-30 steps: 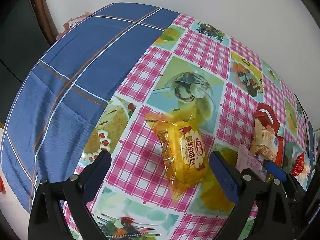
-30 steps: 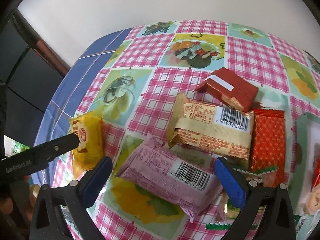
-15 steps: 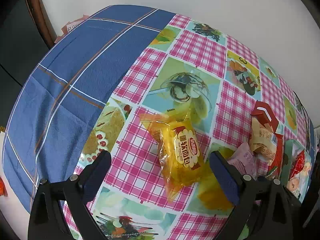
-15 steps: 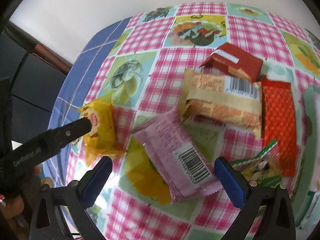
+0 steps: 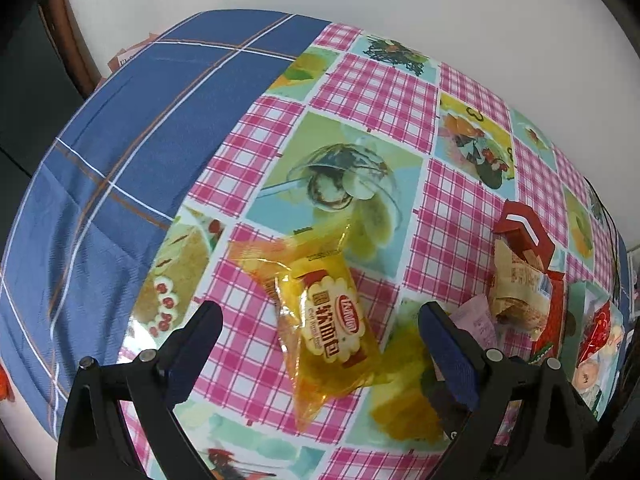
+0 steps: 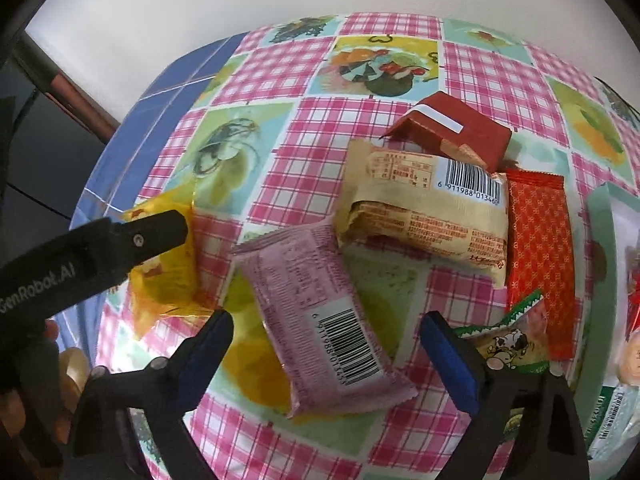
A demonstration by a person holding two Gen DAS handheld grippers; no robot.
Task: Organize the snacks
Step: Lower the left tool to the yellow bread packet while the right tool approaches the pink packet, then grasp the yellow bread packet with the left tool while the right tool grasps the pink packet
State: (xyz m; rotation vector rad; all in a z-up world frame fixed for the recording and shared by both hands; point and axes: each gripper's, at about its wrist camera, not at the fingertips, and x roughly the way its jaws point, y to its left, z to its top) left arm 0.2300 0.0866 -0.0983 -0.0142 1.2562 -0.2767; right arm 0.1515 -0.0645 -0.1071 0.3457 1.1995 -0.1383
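The table point(image 5: 372, 92), under a pink check cloth with a blue cloth past its far left edge, carries the snacks loosely grouped, which fits a sorting job only partly done. Ahead and right of the right claw point(image 6: 326, 354) lies the main heap: a red box point(image 6: 472, 128) farthest off, a beige pack point(image 6: 424, 216) touching it, an orange pack point(image 6: 540, 248) beside that. The pink pack point(image 6: 320, 316) lies flat between that claw's wide-open, empty jaws, likely lined up lengthwise so the pads can close across its narrow sides. The yellow pack point(image 5: 328, 320) sits apart, between the left claw's point(image 5: 320, 354) equally wide, empty jaws, seemingly set aside as its own group or about to be gripped.
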